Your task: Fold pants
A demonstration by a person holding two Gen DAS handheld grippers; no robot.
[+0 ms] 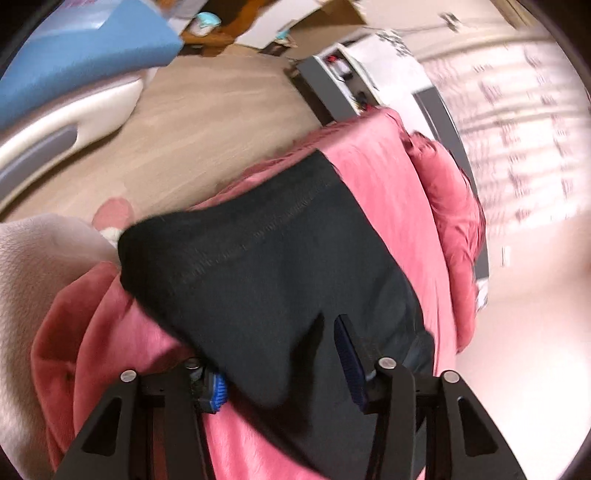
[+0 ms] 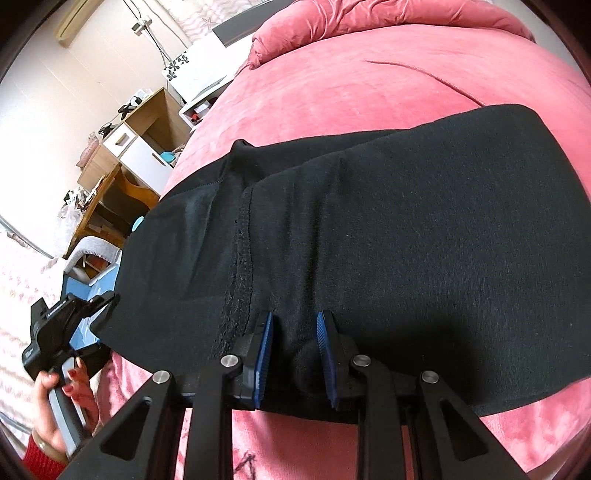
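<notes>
Black pants (image 2: 388, 236) lie folded over on a pink velvet bed cover (image 2: 369, 85). A stitched seam (image 2: 242, 266) runs down the left part. My right gripper (image 2: 295, 325) has its blue pads around a bunched fold of the near edge of the pants. In the left wrist view the pants (image 1: 266, 258) drape over my left gripper (image 1: 280, 354); its left pad (image 1: 218, 391) is mostly under the cloth and its right pad (image 1: 347, 354) stands beside it. The left gripper body also shows in the right wrist view (image 2: 62, 332), at the left corner of the pants, held by a hand.
The bed edge drops to a wooden floor (image 1: 207, 122). A blue and white cushioned thing (image 1: 85, 55) stands at far left. A wooden desk with a white drawer (image 2: 125, 155) and a white nightstand (image 2: 199, 77) stand beside the bed. A rumpled pink duvet (image 2: 369, 14) lies at the head end.
</notes>
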